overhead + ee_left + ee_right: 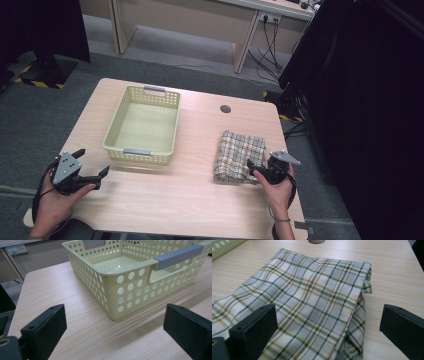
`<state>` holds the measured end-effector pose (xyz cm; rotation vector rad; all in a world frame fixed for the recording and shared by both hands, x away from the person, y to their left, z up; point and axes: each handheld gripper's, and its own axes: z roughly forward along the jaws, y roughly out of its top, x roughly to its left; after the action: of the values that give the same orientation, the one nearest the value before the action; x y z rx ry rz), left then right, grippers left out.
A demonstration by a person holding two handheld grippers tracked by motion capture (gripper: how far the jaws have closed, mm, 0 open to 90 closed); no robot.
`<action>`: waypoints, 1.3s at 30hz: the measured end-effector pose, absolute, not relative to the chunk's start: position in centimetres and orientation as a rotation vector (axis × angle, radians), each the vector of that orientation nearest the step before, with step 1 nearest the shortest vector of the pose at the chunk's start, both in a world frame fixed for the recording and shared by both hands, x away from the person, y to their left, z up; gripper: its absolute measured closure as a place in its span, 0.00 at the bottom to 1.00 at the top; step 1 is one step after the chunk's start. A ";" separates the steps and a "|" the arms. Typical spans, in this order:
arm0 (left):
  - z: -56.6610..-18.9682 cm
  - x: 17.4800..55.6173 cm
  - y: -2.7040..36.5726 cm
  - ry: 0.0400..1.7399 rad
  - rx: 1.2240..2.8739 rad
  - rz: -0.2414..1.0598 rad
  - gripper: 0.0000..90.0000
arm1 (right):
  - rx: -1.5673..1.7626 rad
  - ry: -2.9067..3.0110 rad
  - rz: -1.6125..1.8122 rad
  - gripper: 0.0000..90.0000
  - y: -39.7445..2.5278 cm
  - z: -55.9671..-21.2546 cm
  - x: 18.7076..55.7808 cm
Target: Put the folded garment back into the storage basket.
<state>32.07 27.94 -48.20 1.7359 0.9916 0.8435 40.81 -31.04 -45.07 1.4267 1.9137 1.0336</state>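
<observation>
My right gripper (254,169) sits at the near right corner of the folded plaid cloth (239,156), its jaws spread wide and holding nothing. From the right gripper view the cloth (312,307) lies between and under my jaws: woven cotton-like fabric, pale grey and cream squares crossed by green and yellow lines, folded into layers with a loose, rumpled edge on the right. That view also shows the round cable hole (316,241) in the table beyond the cloth; the high view places that hole (225,108) well apart from the fabric.

My left gripper (92,167) is at the near left edge of the table (190,200), jaws also spread wide, empty, pointing toward the basket (142,125). The left gripper view shows what the high view blurs: the basket (130,287) is pale green plastic, walls perforated with round holes, rounded corners, a grey handle bar (178,255) across its near end. It is empty.

The table is light wood-grain laminate. Bare surface lies between basket and cloth and along the near edge. The cloth's right side is near the table's right edge.
</observation>
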 end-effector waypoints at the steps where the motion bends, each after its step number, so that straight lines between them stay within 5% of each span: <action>1: -48.2 32.1 27.9 0.992 1.737 0.843 0.05 | 1.438 1.923 1.023 0.03 -31.1 -45.2 41.5; 26: -48.2 32.1 27.9 0.987 1.745 0.843 0.05 | 1.605 2.008 0.936 0.10 -30.9 -47.6 46.0; 31: -48.2 32.1 27.8 0.983 1.752 0.846 0.05 | 1.555 2.028 0.976 0.33 -30.7 -47.5 45.6; 35: -48.2 32.1 27.7 0.981 1.760 0.850 0.05 | 1.560 2.039 1.028 0.62 -30.2 -47.4 45.2; 36: -48.2 32.1 27.7 0.981 1.761 0.852 0.05 | 1.579 2.043 1.073 0.75 -30.1 -47.5 45.0; 39: -48.2 32.1 27.6 0.976 1.768 0.854 0.05 | 1.596 2.055 1.090 0.81 -29.7 -47.4 44.9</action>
<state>32.10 27.63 -48.21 1.7683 0.9757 0.8541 44.91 -29.73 -47.45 1.5963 2.0546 1.0900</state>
